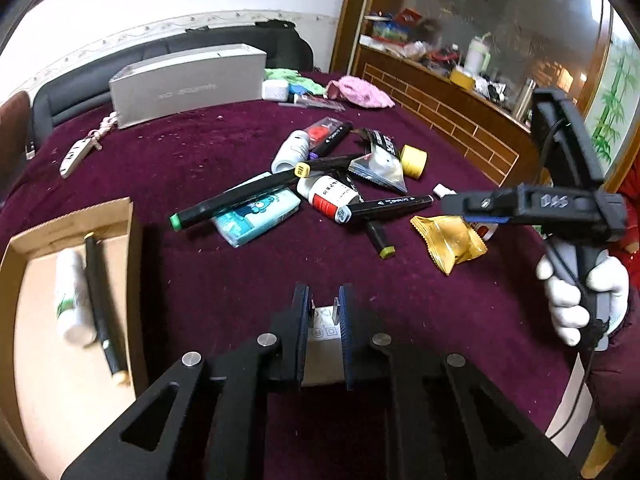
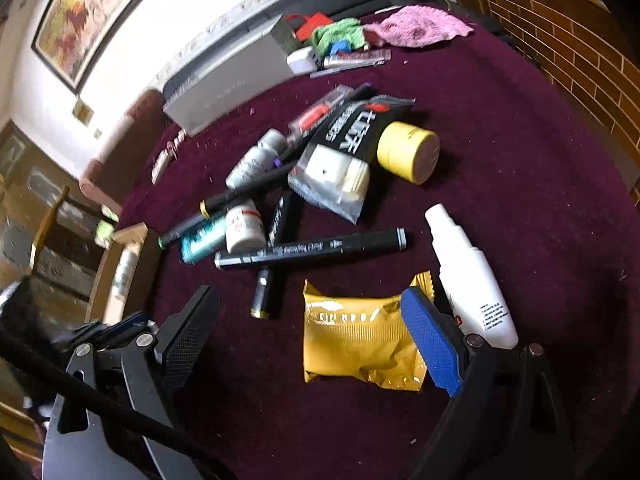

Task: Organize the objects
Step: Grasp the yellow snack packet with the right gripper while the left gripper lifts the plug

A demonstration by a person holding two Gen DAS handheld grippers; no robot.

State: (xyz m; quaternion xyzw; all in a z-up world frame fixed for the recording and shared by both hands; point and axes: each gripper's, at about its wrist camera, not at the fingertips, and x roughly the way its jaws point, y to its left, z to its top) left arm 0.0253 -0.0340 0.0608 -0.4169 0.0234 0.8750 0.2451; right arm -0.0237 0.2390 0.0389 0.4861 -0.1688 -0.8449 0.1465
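1. Left wrist view: the cardboard box [image 1: 24, 264] sits at the left of the frame. A white bottle [image 1: 74, 296] and a black marker [image 1: 102, 304] already lie inside it, side by side. So the tidy-up looks started, not finished.
2. The left tongs [image 1: 324, 312] at the bottom middle are squeezed shut on a small white plug [image 1: 322, 326]. Its metal pins stick up between the pads. I think it goes in the box next.
3. A big pile is left on the table [image 1: 224, 288] in the middle of the frame: markers, little bottles, a blue pack [image 1: 260, 216], a yellow roll of tape [image 1: 414, 160] and a clear bag [image 1: 380, 170].
4. Right wrist view: the right tongs [image 2: 312, 344] are wide apart, holding nothing. The gold snack pack [image 2: 360, 344] lies between them at the bottom middle. It is shiny and crinkly. A white spray bottle [image 2: 468, 276] lies just beside it, at the right.
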